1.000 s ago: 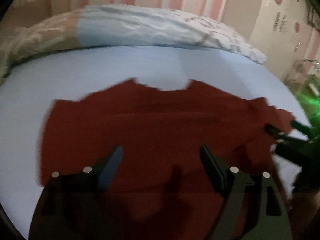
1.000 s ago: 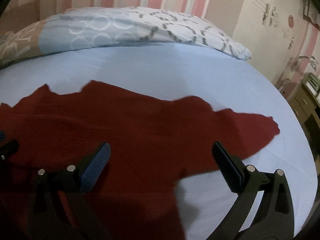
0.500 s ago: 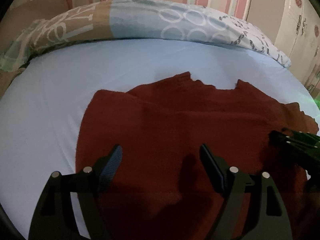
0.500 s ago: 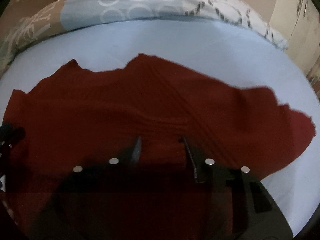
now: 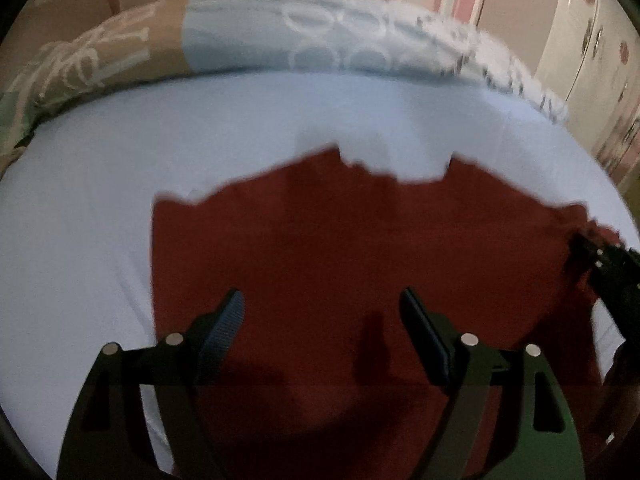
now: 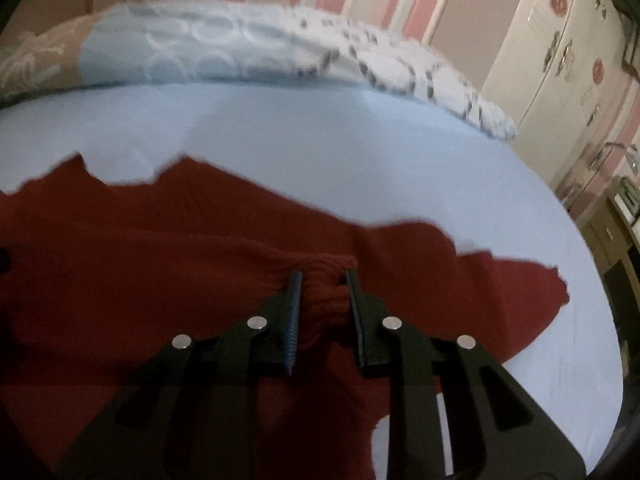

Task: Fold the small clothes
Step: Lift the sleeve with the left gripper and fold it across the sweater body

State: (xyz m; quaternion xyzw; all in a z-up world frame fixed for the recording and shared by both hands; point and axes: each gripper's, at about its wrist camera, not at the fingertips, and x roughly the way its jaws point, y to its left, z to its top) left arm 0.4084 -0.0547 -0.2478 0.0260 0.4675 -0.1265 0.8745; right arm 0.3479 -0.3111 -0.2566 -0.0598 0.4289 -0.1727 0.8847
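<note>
A dark red knitted garment (image 5: 340, 248) lies spread on a light blue bed sheet (image 5: 80, 240), neckline toward the pillows. My left gripper (image 5: 322, 292) hovers open over the garment's lower left part, with nothing between its fingers. In the right wrist view, my right gripper (image 6: 323, 274) has its jaws closing on a bunched ridge of the red garment (image 6: 120, 260), and the knit is pinched between the pads. The right gripper (image 5: 600, 256) also shows at the right edge of the left wrist view, by the garment's sleeve.
A patterned blue, white and tan pillow (image 6: 240, 44) lies along the head of the bed. A white wardrobe (image 6: 560, 60) and a small wooden cabinet (image 6: 616, 220) stand to the right of the bed. Bare sheet (image 6: 400, 160) surrounds the garment.
The right gripper's jaws went from wide open to closed on a bunch of the red knit. Both grippers came down closer to the garment. The left gripper stayed open.
</note>
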